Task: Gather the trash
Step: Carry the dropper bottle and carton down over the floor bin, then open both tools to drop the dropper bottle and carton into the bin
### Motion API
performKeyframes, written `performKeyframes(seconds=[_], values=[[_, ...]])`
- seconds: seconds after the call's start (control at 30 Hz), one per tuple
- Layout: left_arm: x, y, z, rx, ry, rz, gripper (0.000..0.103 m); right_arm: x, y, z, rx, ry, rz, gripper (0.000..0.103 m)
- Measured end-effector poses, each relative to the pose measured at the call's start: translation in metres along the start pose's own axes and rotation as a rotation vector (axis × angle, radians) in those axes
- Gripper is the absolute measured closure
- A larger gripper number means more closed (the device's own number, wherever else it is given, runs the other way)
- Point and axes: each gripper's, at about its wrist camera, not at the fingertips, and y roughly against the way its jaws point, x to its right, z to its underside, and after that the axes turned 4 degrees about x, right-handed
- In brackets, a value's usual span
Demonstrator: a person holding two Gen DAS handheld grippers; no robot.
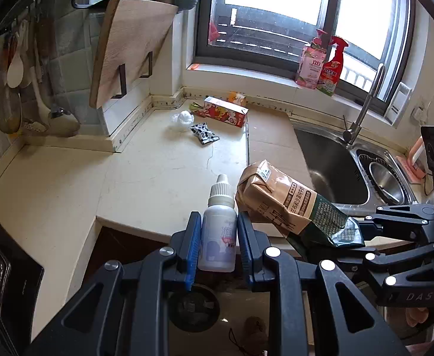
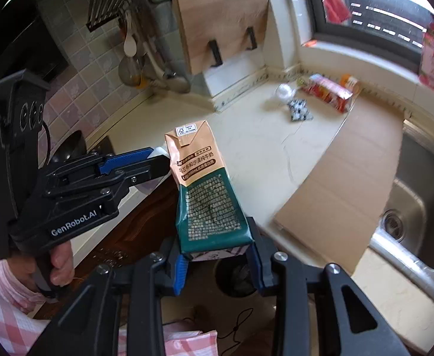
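Observation:
My left gripper (image 1: 219, 231) is shut on a small white dropper bottle (image 1: 218, 231), held upright above the counter's front edge. My right gripper (image 2: 217, 255) is shut on the green base of a tan-and-green milk carton (image 2: 206, 190), which tilts over the counter edge; the carton also shows in the left wrist view (image 1: 288, 201). Far back on the counter lie a red snack box (image 1: 226, 112), a black-and-white wrapper (image 1: 204, 133) and a crumpled clear plastic piece (image 1: 183, 117). A dark round bin (image 2: 236, 276) sits on the floor below my right gripper.
A steel sink (image 1: 332, 166) with a tap (image 1: 365, 103) lies to the right. A wooden cutting board (image 1: 131, 50) leans on a rack at the back left. Utensils (image 1: 18, 71) hang on the tiled wall. Two cleaner bottles (image 1: 321, 62) stand on the windowsill. A tan mat (image 2: 344, 175) lies beside the sink.

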Motion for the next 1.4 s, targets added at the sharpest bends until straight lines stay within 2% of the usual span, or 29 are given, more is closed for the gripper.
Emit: performKeyframes(seconds=[0.2,0.5,0.67,0.93,1.23,1.4], values=[[-0.021,-0.021,0.062,-0.048,0.027,-0.028,0.08,0.005,-0.045,0.034,-0.09,-0.074,-0.01,0.069],[-0.048,-0.083,0.157,-0.199,0.052,-0.063,0.08,0.012,-0.126,0.098,-0.17,-0.097,0.087,0.069],[-0.062,-0.126,0.206,-0.23,0.056,-0.103,0.08,0.016,-0.182,0.139,-0.21,-0.1,0.115,0.069],[-0.087,-0.189,0.282,-0.261,0.137,-0.126,0.08,0.023,-0.264,0.195,-0.266,-0.056,0.135,0.069],[-0.111,-0.262,0.349,-0.302,0.192,-0.125,0.08,0.048,-0.343,0.242,-0.323,-0.042,0.167,0.069],[-0.122,-0.301,0.379,-0.323,0.196,-0.13,0.08,0.054,-0.382,0.256,-0.317,0.007,0.184,0.068]])
